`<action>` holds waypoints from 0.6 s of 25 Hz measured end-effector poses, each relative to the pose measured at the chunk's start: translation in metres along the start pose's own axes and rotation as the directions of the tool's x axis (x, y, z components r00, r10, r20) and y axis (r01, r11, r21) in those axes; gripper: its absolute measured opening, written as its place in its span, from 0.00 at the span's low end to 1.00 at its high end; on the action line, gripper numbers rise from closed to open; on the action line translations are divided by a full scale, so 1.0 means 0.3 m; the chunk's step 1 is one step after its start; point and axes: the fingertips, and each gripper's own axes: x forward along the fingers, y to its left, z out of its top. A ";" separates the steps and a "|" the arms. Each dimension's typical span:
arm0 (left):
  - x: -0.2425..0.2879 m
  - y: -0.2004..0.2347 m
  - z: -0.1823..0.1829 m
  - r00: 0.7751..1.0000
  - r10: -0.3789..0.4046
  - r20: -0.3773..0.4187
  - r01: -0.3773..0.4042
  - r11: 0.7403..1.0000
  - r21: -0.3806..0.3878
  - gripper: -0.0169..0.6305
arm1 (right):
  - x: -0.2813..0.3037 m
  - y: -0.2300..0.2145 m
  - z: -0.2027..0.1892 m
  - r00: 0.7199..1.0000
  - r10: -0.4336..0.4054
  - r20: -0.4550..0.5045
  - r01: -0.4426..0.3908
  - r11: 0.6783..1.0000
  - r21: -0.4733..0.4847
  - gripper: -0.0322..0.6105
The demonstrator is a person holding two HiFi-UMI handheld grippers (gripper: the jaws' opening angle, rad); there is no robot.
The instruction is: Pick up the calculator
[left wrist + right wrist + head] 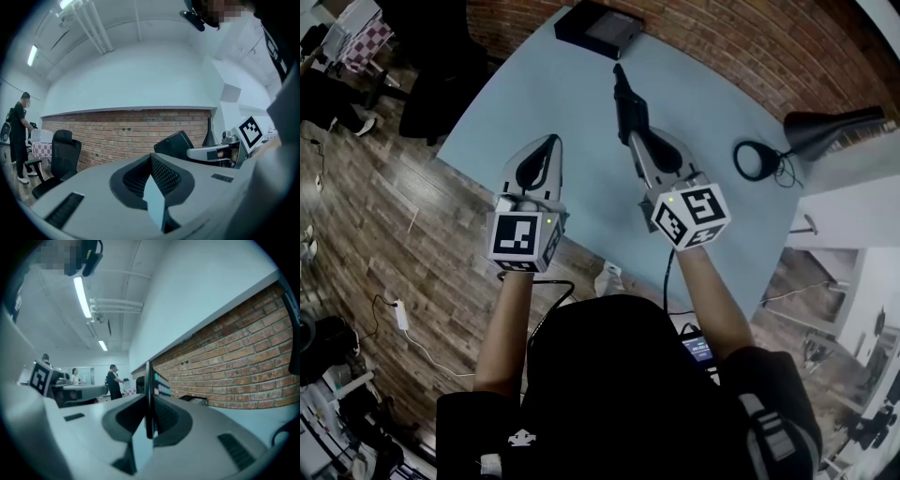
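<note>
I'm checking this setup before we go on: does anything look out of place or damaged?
Nothing stands out. The calculator is clamped on edge in the right gripper, over the table, which is the task, not a fault. No spill or damage shows.

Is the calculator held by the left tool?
No, the calculator stands edge-on between the jaws of the right tool, while the left tool holds nothing.

- We see the calculator [149, 399], dark and slim, standing on edge, its pale keys facing sideways.
- It's clamped in the right claw [633, 141], above the desk [534, 103].
</note>
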 end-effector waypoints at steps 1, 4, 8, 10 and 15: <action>-0.011 0.003 0.005 1.000 -0.005 0.004 0.005 1.000 -0.001 0.04 | -0.002 0.013 0.002 1.000 -0.004 0.002 0.004 1.000 0.003 0.12; -0.049 0.008 0.014 1.000 -0.019 0.013 0.019 1.000 0.000 0.04 | -0.014 0.054 0.004 1.000 -0.016 0.005 0.016 1.000 0.006 0.12; -0.103 0.022 0.028 0.999 -0.028 0.026 0.028 1.000 -0.012 0.04 | -0.037 0.112 0.014 1.000 -0.027 0.014 0.027 1.000 -0.001 0.12; -0.131 0.032 0.032 0.999 -0.031 0.032 0.032 0.999 -0.014 0.04 | -0.046 0.143 0.018 0.999 -0.032 0.019 0.033 0.999 -0.005 0.12; -0.200 0.047 0.053 0.998 -0.048 0.050 0.047 0.999 0.009 0.04 | -0.078 0.218 0.042 0.998 -0.046 0.041 0.046 0.999 -0.014 0.12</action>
